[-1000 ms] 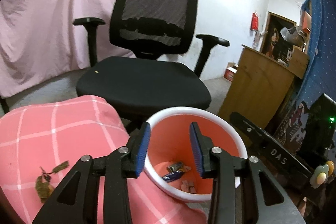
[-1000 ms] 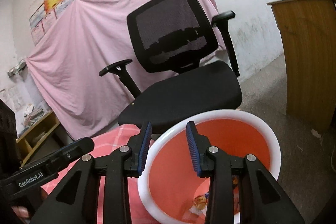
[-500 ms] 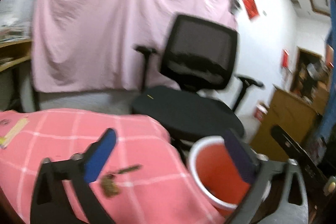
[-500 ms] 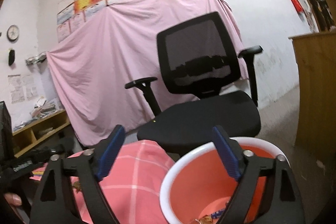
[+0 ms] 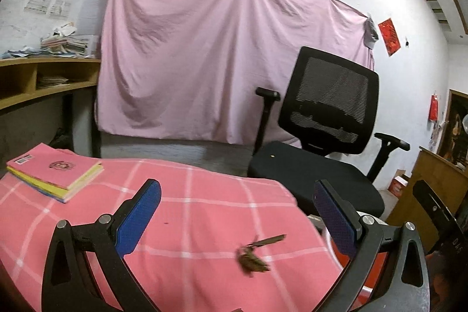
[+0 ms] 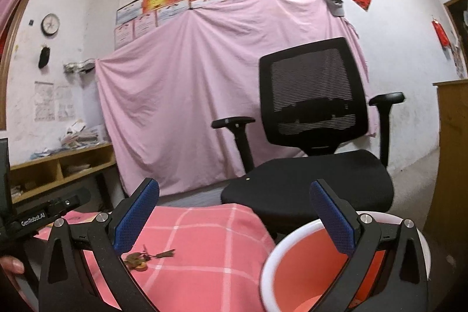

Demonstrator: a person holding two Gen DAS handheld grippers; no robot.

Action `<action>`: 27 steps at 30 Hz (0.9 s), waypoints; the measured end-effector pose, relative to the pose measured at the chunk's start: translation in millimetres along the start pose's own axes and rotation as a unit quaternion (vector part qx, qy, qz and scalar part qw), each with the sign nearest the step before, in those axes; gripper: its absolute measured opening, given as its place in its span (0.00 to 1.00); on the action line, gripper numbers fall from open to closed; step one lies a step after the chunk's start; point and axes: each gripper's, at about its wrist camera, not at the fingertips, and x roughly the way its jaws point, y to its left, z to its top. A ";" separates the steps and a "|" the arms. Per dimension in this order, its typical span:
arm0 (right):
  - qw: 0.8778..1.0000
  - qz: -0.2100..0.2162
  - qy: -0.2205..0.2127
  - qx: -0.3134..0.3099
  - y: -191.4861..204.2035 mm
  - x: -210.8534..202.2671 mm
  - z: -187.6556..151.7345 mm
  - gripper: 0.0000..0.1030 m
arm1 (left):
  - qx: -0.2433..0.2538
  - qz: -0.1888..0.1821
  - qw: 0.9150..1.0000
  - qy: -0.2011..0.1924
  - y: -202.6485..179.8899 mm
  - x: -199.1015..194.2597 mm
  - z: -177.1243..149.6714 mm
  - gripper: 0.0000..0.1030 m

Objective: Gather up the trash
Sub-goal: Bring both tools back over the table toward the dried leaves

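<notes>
A: Status. Left gripper has its jaws spread wide, nothing between the blue pads. Right gripper is just finishing opening, also holding nothing.

B: Where's the trash?

A: Brown dried leaf-and-twig clump lies on the pink checked tablecloth, near the cloth's right edge. In the left wrist view it sits low between the two fingers. The right wrist view shows it just beside that gripper's left finger.

B: Bin?

A: Orange plastic bin with white rim stands just off the cloth's right edge, partly behind the right gripper's right finger. In the left wrist view only a sliver of it shows.

B: Risks?

A: My read:
- The clump is thin, brittle and flat on soft cloth. The pads may pinch fabric with it and drag the cloth toward the edge.
- A hard squeeze could crumble it and scatter bits.
- The twig sticks out sideways, so a partial grip could let it drop short of the bin.
- Both grippers are near the same target, so they could collide.

B: Anything else on the table?

A: Stack of pink-covered books at the far left, well apart from the clump. Black mesh office chair behind the table, not in the way.
</notes>
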 end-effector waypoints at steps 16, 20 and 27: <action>0.995 0.055 0.072 -0.032 50.8 43.4 -18.7 1.00 | 0.026 0.055 0.998 0.000 45.6 -9.6 -15.7 0.99; 0.987 0.085 0.137 -0.017 55.0 66.0 -27.0 0.87 | 0.031 0.068 0.997 0.028 54.0 -1.9 -20.6 0.99; 0.963 0.114 0.242 -0.038 75.0 97.4 -50.7 0.68 | 0.037 0.083 0.993 0.079 64.9 15.3 -30.1 0.99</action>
